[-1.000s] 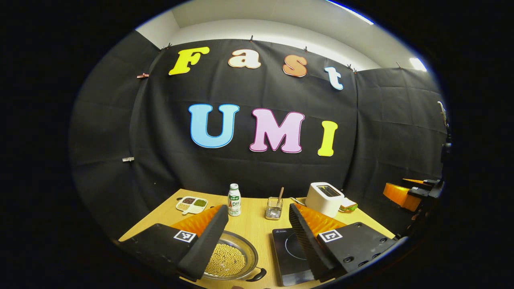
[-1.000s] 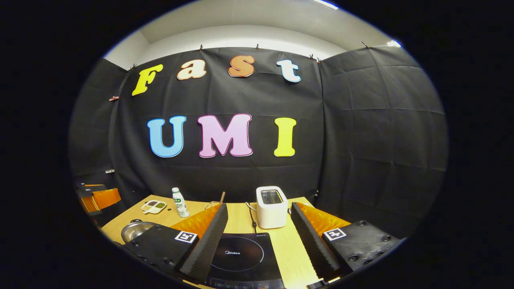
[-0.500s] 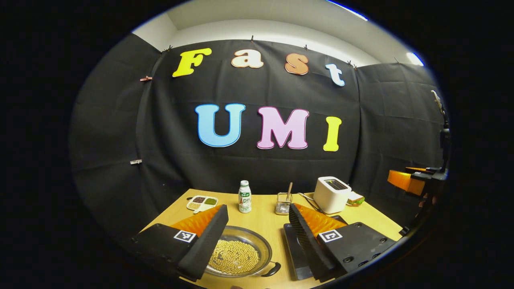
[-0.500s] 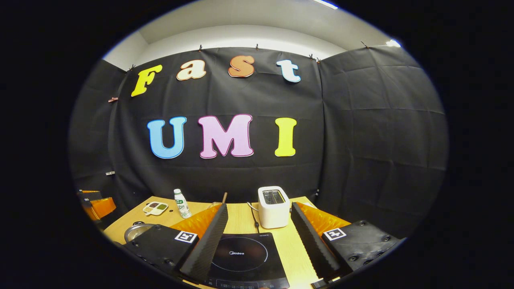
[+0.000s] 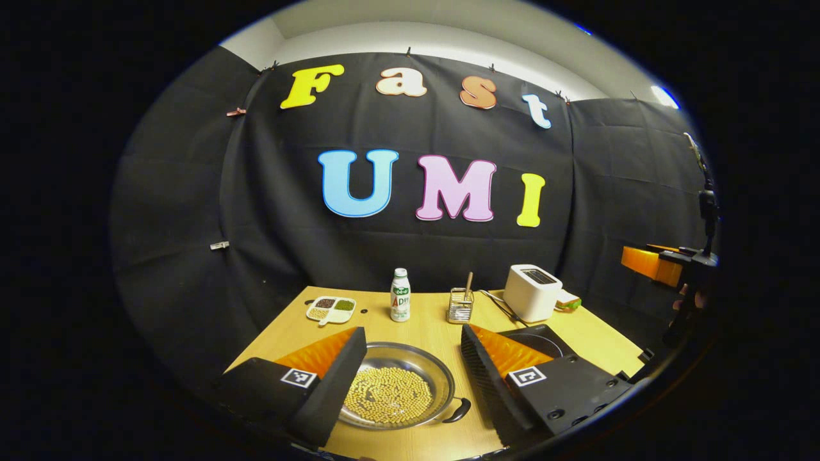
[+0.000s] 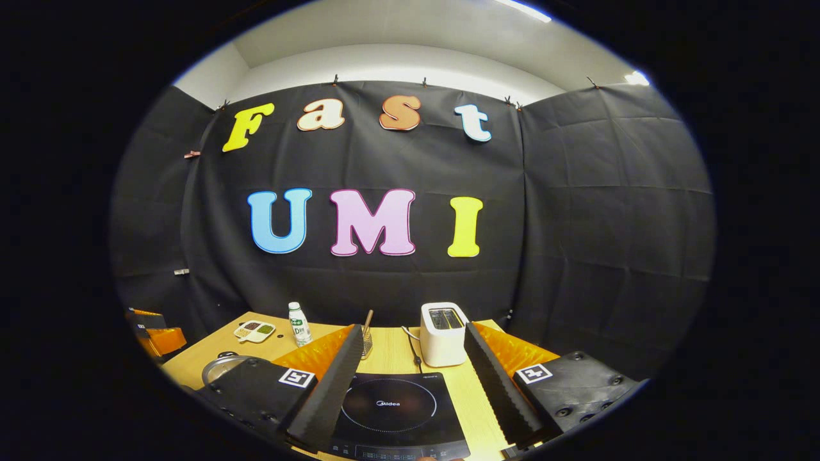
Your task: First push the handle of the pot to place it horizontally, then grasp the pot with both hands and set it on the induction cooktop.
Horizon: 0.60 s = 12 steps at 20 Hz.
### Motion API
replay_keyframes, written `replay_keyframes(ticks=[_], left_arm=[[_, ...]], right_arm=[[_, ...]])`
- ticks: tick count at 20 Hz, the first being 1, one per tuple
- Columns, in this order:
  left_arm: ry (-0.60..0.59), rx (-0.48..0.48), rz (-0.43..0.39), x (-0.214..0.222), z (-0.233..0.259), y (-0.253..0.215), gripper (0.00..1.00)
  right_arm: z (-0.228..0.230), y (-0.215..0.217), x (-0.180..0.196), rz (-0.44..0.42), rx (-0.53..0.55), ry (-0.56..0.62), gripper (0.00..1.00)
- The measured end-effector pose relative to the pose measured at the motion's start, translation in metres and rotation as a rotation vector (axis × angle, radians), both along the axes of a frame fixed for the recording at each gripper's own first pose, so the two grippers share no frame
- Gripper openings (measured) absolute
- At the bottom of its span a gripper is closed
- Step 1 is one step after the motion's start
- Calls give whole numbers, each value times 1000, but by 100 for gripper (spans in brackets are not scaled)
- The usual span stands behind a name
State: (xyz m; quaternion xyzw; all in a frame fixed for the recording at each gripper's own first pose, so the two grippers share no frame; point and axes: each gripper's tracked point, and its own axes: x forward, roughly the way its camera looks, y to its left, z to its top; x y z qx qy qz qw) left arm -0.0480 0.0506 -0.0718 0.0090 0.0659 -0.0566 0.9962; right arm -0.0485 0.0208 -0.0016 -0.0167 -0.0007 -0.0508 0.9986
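Left gripper view: left gripper (image 5: 413, 358), fingers spread wide apart, nothing between them touched. Below and between the fingers, a shallow steel pot (image 5: 442, 384) on the wooden table (image 5: 423, 326), filled with a layer of yellow beans (image 5: 387, 395). One black pot handle (image 5: 460, 410) at the pot's near-right rim, pointing toward the near-right corner; the opposite handle is hidden behind the left finger. Black induction cooktop (image 5: 541, 338) just to the right of the pot, largely covered by the right finger; whether it touches the pot cannot be told. Farther back on the table: divided white dish (image 5: 330, 309) with dark, green and pale contents; small white bottle (image 5: 400, 303), upright; glass holder (image 5: 459, 307) with a stick standing in it; white toaster (image 5: 532, 301) with a sandwich (image 5: 567, 300) beside it. At the far right edge, the right gripper (image 5: 653, 264), held above table height, well apart from the pot.

Right gripper view: right gripper (image 6: 413, 371), fingers likewise wide apart and empty. Induction cooktop (image 6: 394, 410) lies between them, surface bare. Pot (image 6: 221, 368) at lower left, partly hidden by the left finger, resting on the table (image 6: 391, 349) beside the cooktop. Toaster (image 6: 443, 333), bottle (image 6: 298, 324) and divided dish (image 6: 254, 330) behind. Left gripper (image 6: 157, 333) at the far left edge.
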Motion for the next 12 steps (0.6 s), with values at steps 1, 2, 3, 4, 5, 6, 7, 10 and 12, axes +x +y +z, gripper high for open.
replay_keyframes(ticks=[1,2,3,4,5,6,7,10,12], left_arm=[[19,-4,-9,-2,-8,4,87],[43,-10,-14,-4,-15,9,83],[67,-16,-30,-7,-22,9,76],[85,-17,-42,-9,-28,10,72],[104,-13,-53,-11,-36,12,63],[122,-1,-61,-14,-42,15,58],[147,12,-75,-15,-52,15,54],[208,19,-136,-24,-72,7,42],[254,7,-171,-32,-86,1,33]], right_arm=[[-2,2,-1,0,-4,-2,100],[-5,5,-3,1,-3,1,100],[-9,9,-4,3,1,3,100],[-12,11,-5,-1,5,3,98],[-14,11,-6,-7,7,-1,98],[-17,10,-7,-18,10,-3,98],[-20,9,-8,-27,15,0,97],[-27,10,-12,-42,35,16,97],[-28,4,-14,-68,27,14,97]])
